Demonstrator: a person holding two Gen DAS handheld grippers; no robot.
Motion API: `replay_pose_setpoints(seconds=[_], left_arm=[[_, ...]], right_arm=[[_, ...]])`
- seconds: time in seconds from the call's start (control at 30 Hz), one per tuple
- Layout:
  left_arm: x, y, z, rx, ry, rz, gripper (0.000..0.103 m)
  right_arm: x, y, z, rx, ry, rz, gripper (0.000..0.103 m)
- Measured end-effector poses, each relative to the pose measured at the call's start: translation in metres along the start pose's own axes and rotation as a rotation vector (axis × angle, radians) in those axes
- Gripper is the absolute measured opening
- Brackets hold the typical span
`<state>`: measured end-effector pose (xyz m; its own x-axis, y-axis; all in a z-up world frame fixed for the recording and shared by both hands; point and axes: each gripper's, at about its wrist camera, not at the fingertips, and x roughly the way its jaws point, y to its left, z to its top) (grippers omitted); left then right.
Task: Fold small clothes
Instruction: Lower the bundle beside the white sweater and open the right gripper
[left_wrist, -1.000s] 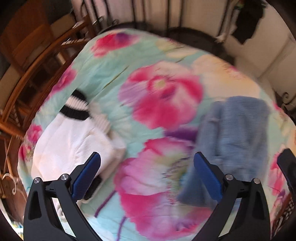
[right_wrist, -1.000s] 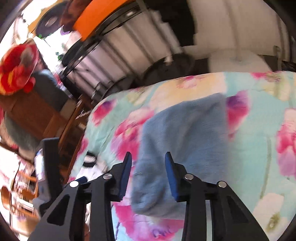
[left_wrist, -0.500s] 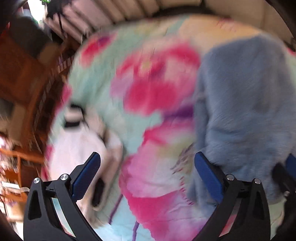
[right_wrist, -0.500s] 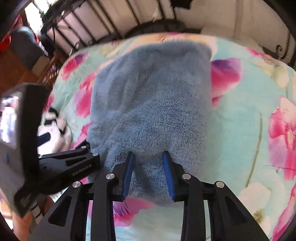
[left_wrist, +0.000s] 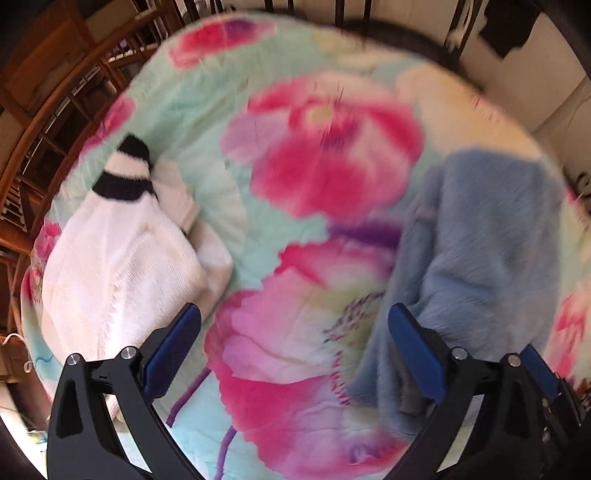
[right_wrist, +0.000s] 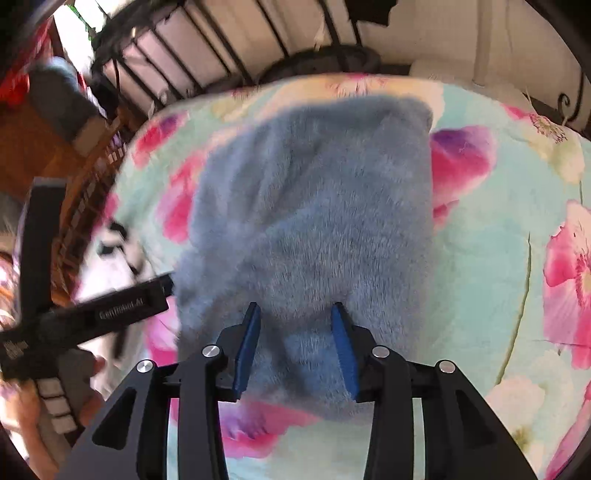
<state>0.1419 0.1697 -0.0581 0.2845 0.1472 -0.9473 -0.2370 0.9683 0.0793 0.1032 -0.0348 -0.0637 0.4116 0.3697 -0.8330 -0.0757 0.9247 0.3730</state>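
Both tongs point down at the bed. My right tongs (right_wrist: 295, 345) have just been opening, and now their blue pads sit a little apart with the near edge of the blue fluffy cloth (right_wrist: 314, 229) between them. I think the pads are not pressing the cloth, but it is hard to be sure, because the fluff hides where they meet it. My left tongs (left_wrist: 293, 352) are wide apart with nothing between them. Only the flowery blanket (left_wrist: 325, 155) shows in that gap.

The blue cloth lies flat on the blanket, on my right side. Its far edge reaches toward the black bars at the head of the bed. Its left edge is bunched up just beside my left tongs' right pad. I think I am here to take the near edge at two spots, so I can lift it and fold it over.

A white knit piece (left_wrist: 122, 254) with black stripes lies well apart on the left, near the bed's edge, where it does not get in the way. Between the two clothes there is a lot of bare blanket, so I have room to fold. On the right of the blue cloth there is open blanket too.
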Motion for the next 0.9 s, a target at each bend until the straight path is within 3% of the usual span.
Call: replay_pose_setpoints(seconds=[0.1, 0.3, 0.37, 0.47, 0.63, 0.8, 0.9], left_arm=[[0.004, -0.007, -0.003, 0.040, 0.020, -0.005, 0.099], [0.022, -0.015, -0.010, 0.050, 0.065, 0.002, 0.098], [0.029, -0.012, -0.013, 0.045, 0.083, 0.000, 0.099], [0.048, -0.014, -0.018, 0.091, 0.117, 0.092, 0.099], [0.070, -0.003, -0.019, 0.001, 0.199, 0.021, 0.099], [0.038, -0.003, -0.006, -0.008, 0.108, 0.029, 0.099], [0.014, 0.001, 0.001, -0.044, 0.032, -0.027, 0.098]], right_arm=[[-0.015, -0.008, 0.012, 0.064, -0.070, 0.024, 0.040], [-0.008, -0.009, 0.045, 0.062, -0.107, -0.006, 0.040], [0.002, -0.007, 0.056, 0.051, -0.101, -0.015, 0.041], [0.031, -0.009, 0.066, 0.048, -0.054, -0.041, 0.044], [0.062, -0.017, 0.058, 0.028, -0.006, -0.064, 0.044], [0.048, -0.017, 0.060, 0.043, -0.023, -0.061, 0.044], [0.032, -0.020, 0.058, 0.086, -0.042, -0.038, 0.044]])
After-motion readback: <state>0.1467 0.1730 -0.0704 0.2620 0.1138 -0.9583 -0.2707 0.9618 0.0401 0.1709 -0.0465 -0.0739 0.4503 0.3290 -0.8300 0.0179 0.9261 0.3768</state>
